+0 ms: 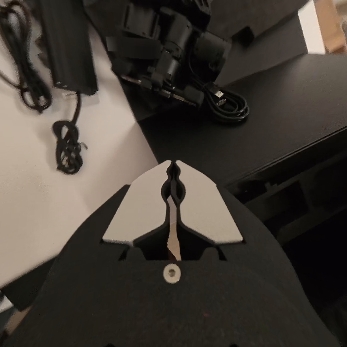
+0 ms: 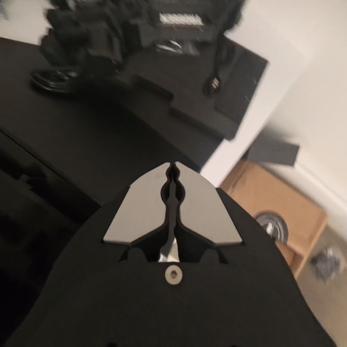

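**Hovering with both grippers closed and empty over a dark desk**

Looking through the left wrist view first, I see my left gripper [image 1: 173,163] with its pale fingers [image 1: 148,202] pressed together tip to tip, nothing between them. It hangs in the air above the corner where a black desk [image 1: 262,135] meets a white surface [image 1: 47,187]. Nearest ahead on the desk is a black device cluster [image 1: 165,50] with plugs sticking out of it, and a coiled black cable [image 1: 231,107] lies just beside it. On the white surface sit a long black box [image 1: 69,47], a small knotted cord [image 1: 67,148] and a looser tangle of cords [image 1: 20,56] at the far left. None of these touches the gripper.

In the right wrist view, heavily blurred, my right gripper [image 2: 173,164] is likewise clenched on nothing, poised over the same kind of dark desk top [image 2: 84,127]. A blurred black device mass [image 2: 90,37] and a flat cable coil [image 2: 52,80] lie well ahead; a dangling connector [image 2: 214,84] hangs before a black panel [image 2: 240,84]. Lower right stands a cardboard box [image 2: 262,191] with a dark round object [image 2: 272,227] on it.

I judge that no grasp is under way; I can name no step or target thing from these views.

I can read no brand, label or writing in either view.
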### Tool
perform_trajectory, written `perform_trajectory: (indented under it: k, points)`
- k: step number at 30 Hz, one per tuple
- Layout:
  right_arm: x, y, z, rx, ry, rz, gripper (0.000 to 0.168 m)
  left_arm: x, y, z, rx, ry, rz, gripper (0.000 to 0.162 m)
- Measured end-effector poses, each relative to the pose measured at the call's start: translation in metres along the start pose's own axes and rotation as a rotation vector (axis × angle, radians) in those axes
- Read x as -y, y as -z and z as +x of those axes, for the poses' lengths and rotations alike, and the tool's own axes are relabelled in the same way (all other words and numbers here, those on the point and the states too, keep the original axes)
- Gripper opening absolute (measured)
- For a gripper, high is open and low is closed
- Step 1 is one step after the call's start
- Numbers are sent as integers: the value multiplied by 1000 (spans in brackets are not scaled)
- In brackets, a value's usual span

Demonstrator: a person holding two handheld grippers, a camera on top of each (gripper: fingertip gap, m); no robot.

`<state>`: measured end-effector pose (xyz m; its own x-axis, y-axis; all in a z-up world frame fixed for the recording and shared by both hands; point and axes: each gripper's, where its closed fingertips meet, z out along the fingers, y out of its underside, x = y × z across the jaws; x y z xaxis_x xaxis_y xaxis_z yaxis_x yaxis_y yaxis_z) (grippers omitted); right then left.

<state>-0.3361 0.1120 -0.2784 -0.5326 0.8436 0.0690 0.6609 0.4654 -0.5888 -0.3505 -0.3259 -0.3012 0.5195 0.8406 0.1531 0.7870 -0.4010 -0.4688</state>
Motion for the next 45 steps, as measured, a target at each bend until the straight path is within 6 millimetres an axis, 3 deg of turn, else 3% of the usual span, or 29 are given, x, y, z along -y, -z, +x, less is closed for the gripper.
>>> perform_trajectory:
  k: [4, 6, 8, 10, 12, 15, 18, 22, 26, 31, 35, 45]
  points:
    - [51, -75, -33, 222, 59, 46, 0, 21, -72, -6, -113, -157, -100, 0]
    - [66, -115, -38, 250, 79, 60, 0, 31, -109, -8, -191, -281, -78, 0]
    - [72, -157, -43, 271, 143, 55, 0, 29, -144, -15, -224, -418, -93, 0]
    - [69, -199, -46, 276, 207, 31, 0, 23, -177, -31, -184, -499, -117, 0]
    - [60, -237, -48, 265, 204, -27, 0, 15, -203, -43, -171, -472, -153, 0]
    - [40, -281, -52, 252, 141, -115, 0, 8, -225, -46, -206, -404, -186, 0]
    - [29, -308, -58, 243, 46, -149, 0, 11, -235, -47, -233, -345, -195, 0]
    - [24, -330, -65, 248, -30, -190, 0, 7, -242, -40, -292, -347, -271, 0]
    - [31, -335, -67, 243, -82, -205, 0, 1, -237, -31, -371, -345, -330, 0]
    - [41, -342, -63, 195, -109, -149, 0, 0, -249, -42, -308, -352, -343, 0]
    - [43, -343, -62, 168, -125, -109, 0, 3, -252, -44, -248, -405, -299, 0]
    - [48, -345, -60, 151, -161, -97, 0, 14, -254, -53, -168, -336, -208, 0]
